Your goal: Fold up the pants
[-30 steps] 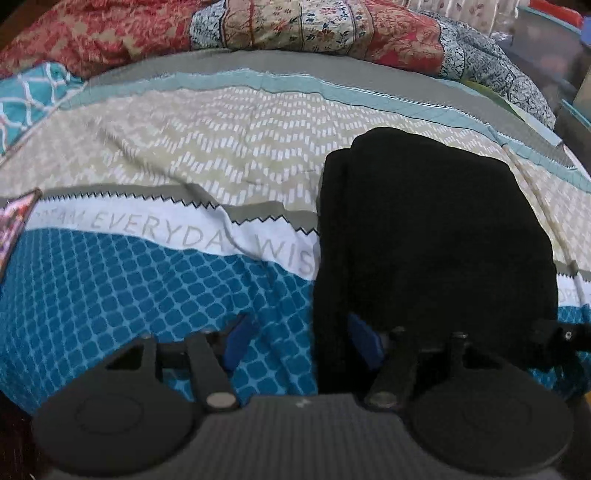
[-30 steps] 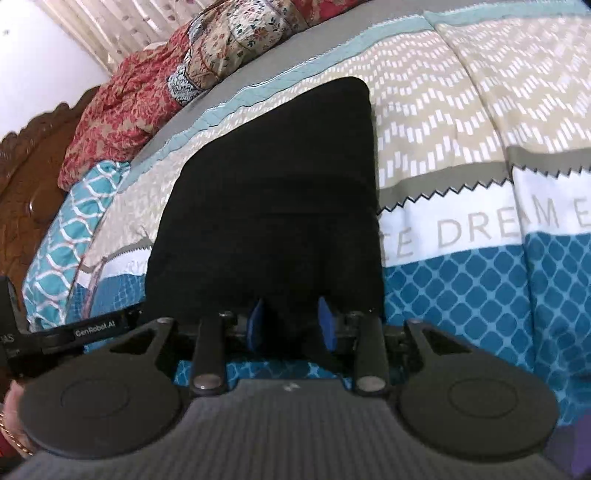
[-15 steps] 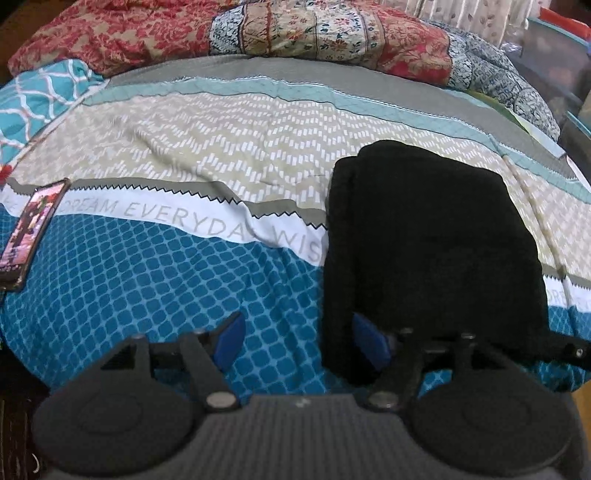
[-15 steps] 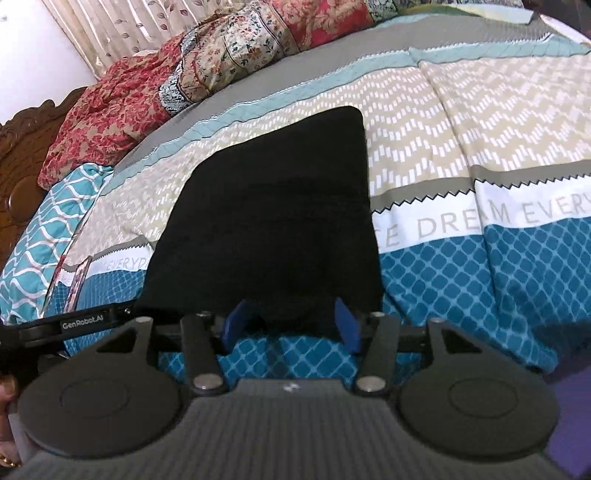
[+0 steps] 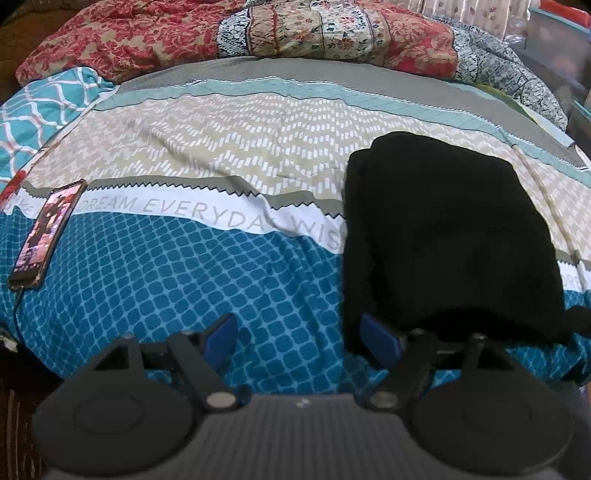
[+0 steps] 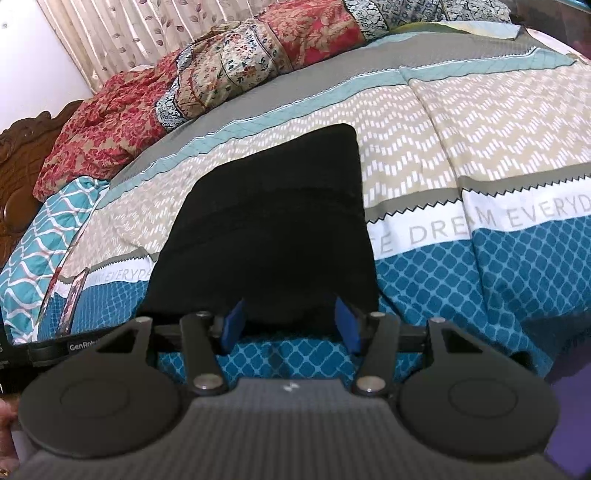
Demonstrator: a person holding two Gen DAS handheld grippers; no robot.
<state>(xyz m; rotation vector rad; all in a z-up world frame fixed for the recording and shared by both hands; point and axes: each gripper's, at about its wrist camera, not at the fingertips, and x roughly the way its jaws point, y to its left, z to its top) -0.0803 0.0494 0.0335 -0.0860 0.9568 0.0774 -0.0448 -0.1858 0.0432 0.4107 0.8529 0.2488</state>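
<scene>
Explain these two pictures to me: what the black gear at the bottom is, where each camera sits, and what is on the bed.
There is no robot. A person holds a two-finger gripper in each hand, each with a camera looking along its blue-padded fingers. One picture is from the left gripper, the other from the right gripper. Folded black pants lie on a patterned bedspread, a phone to their left and a red quilt beyond. Both grippers' jaws have just been opening and hold nothing; the pants rest free.

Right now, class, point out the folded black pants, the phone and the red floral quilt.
black pants point(image 5: 443, 236), left wrist view, top layer.
phone point(image 5: 46, 230), left wrist view, screen.
red floral quilt point(image 6: 110, 122), right wrist view, crumpled middle.
</scene>
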